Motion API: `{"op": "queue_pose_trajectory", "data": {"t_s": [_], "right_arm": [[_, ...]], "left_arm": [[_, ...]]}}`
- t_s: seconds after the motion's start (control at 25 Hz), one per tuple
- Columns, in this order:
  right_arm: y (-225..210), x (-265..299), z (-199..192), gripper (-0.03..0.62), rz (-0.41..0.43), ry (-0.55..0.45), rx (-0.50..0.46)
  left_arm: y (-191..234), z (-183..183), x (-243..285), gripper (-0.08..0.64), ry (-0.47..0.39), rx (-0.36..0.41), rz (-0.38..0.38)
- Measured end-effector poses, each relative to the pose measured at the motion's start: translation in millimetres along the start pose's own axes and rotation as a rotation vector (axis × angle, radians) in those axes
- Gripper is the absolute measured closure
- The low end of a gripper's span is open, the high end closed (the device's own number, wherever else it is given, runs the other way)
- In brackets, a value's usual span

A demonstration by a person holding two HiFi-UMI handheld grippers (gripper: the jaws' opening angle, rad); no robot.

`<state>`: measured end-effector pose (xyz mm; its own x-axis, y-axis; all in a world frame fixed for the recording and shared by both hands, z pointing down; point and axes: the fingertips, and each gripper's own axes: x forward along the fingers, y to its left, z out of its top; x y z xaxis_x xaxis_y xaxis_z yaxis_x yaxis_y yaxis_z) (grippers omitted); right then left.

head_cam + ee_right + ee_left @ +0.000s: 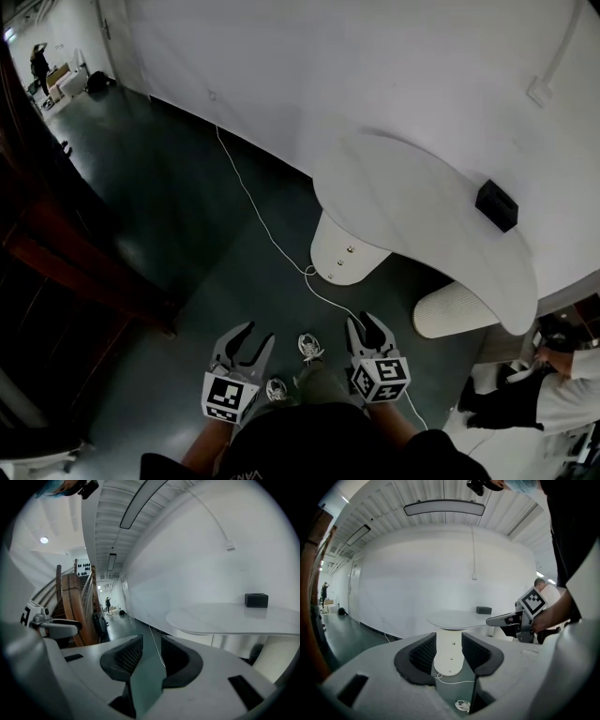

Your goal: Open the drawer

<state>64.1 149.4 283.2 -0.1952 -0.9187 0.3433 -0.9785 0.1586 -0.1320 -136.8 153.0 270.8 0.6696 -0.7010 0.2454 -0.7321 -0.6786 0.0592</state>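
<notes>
No drawer shows in any view. In the head view my left gripper [246,339] and right gripper [370,330] are held low over the dark floor, close to my shoes, both open with nothing between their fingers. The left gripper [449,656] looks at the white pedestal [449,656] of a round white table [461,619], and the right gripper [506,619] reaches in from the right of that view. The right gripper [151,656] looks along the white wall, with the table [234,618] on its right.
A small black box [496,204] sits on the table [422,216]. A white cable [262,220] runs across the floor to the pedestal [342,251]. A ribbed white stool [455,309] stands right. Dark wooden stairs [66,253] rise left. A person [562,375] sits at right.
</notes>
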Motion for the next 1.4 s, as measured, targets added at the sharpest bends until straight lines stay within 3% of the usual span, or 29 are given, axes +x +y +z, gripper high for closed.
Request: {"op": "queue_pose_trajectory", "data": {"t_s": [0.36, 0.64, 0.92, 1.12, 1.4], "right_arm": [[-53, 115, -21, 0.466, 0.011, 0.1, -0.013], [-110, 217, -74, 0.46, 0.0, 0.195, -0.015], [-163, 311, -140, 0.445, -0.093, 0.261, -0.045], [-206, 369, -197, 0.445, -0.154, 0.296, -0.027], [-253, 431, -242, 0.445, -0.198, 0.294, 0.013]], "left_arm": [[52, -31, 84, 0.397, 0.085, -0.071, 0.068], [88, -71, 173, 0.397, 0.102, -0.021, 0.069], [103, -131, 253, 0.397, 0.153, -0.023, 0.038], [100, -181, 307, 0.397, 0.221, -0.098, 0.032], [111, -232, 354, 0.397, 0.262, -0.075, 0.024]]}}
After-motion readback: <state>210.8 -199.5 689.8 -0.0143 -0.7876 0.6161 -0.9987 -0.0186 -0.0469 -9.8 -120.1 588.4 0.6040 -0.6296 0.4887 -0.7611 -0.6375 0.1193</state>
